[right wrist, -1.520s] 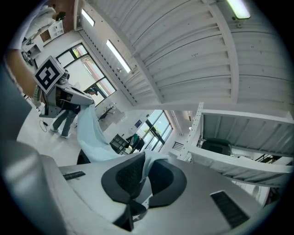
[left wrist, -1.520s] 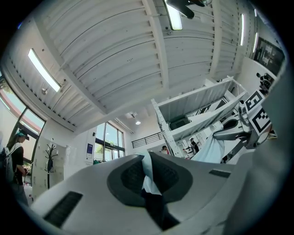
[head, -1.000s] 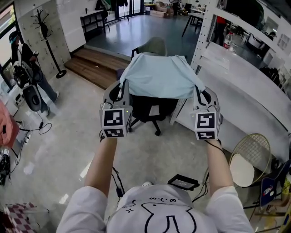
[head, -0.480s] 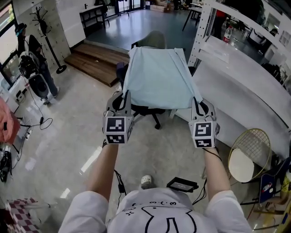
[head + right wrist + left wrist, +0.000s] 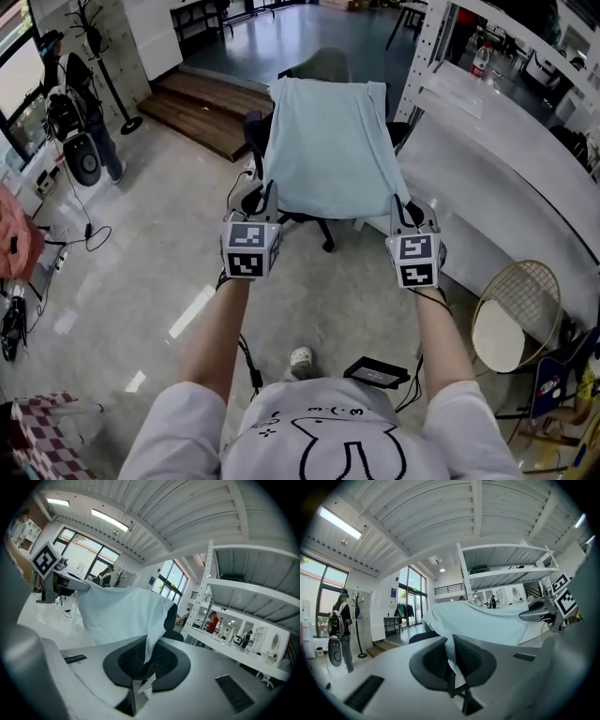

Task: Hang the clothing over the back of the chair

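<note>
A pale blue garment (image 5: pixel 328 145) drapes over the back of a black office chair (image 5: pixel 309 223) in the head view, its far edge over the chair's top. My left gripper (image 5: pixel 267 192) is shut on the garment's near left corner. My right gripper (image 5: pixel 398 202) is shut on the near right corner. In the left gripper view the cloth (image 5: pixel 483 623) runs from between the black pads (image 5: pixel 436 660) up toward the chair. In the right gripper view the cloth (image 5: pixel 124 616) is pinched between the pads (image 5: pixel 161 665), and a white tag shows at the jaws. Both grippers sit low, near the chair's seat height.
A white shelving unit with a long white counter (image 5: pixel 487 169) stands right of the chair. A round wire-frame object (image 5: pixel 514 319) leans by it. A wooden step (image 5: pixel 211 117) lies behind the chair. A person (image 5: pixel 70 103) stands far left by a coat stand (image 5: pixel 103 66). A black flat device (image 5: pixel 375 375) lies on the floor.
Both grippers have come down and toward me with the garment's near corners. The cloth, first bunched high over the chair, now lies stretched flat down the chair's back.
</note>
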Motion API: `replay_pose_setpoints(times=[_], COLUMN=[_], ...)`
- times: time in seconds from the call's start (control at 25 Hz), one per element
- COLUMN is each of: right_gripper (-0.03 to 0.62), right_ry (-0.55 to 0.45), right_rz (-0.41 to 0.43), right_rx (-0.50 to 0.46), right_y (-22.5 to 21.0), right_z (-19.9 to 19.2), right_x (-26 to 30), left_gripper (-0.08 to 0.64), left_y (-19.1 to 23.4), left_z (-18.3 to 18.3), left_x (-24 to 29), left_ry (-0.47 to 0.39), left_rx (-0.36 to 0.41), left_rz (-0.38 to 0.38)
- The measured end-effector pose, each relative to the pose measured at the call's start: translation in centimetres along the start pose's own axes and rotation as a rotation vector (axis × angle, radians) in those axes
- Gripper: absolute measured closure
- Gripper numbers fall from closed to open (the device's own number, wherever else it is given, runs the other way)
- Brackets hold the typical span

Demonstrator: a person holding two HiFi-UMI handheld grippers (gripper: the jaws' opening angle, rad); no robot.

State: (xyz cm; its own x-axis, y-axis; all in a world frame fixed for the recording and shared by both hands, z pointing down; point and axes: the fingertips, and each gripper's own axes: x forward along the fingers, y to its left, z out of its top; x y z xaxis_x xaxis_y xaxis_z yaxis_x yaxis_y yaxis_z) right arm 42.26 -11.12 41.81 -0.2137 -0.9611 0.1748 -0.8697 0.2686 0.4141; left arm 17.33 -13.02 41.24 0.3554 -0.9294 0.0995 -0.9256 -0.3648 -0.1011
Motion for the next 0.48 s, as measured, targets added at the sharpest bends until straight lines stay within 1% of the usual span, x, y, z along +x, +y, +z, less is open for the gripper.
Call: replay_pose_setpoints(times=[0.28,0.48], right_gripper=[0.552,0.549], right_ry=[0.061,0.108], right_rz=[0.056,0.071], right_rx=[0.025,0.035], right_y=[0.0,0.8], right_z=[-2.1,-4.0], right_x=[4.0,6.2], left_gripper=[0.528,0.528], left_y=[0.8,1.3], left_z=[-2.2,-4.0], left_x=[4.0,6.4], left_ry=[0.079,0.121], left_rx=[-0.008,-0.001], left_rz=[-0.022,-0.048])
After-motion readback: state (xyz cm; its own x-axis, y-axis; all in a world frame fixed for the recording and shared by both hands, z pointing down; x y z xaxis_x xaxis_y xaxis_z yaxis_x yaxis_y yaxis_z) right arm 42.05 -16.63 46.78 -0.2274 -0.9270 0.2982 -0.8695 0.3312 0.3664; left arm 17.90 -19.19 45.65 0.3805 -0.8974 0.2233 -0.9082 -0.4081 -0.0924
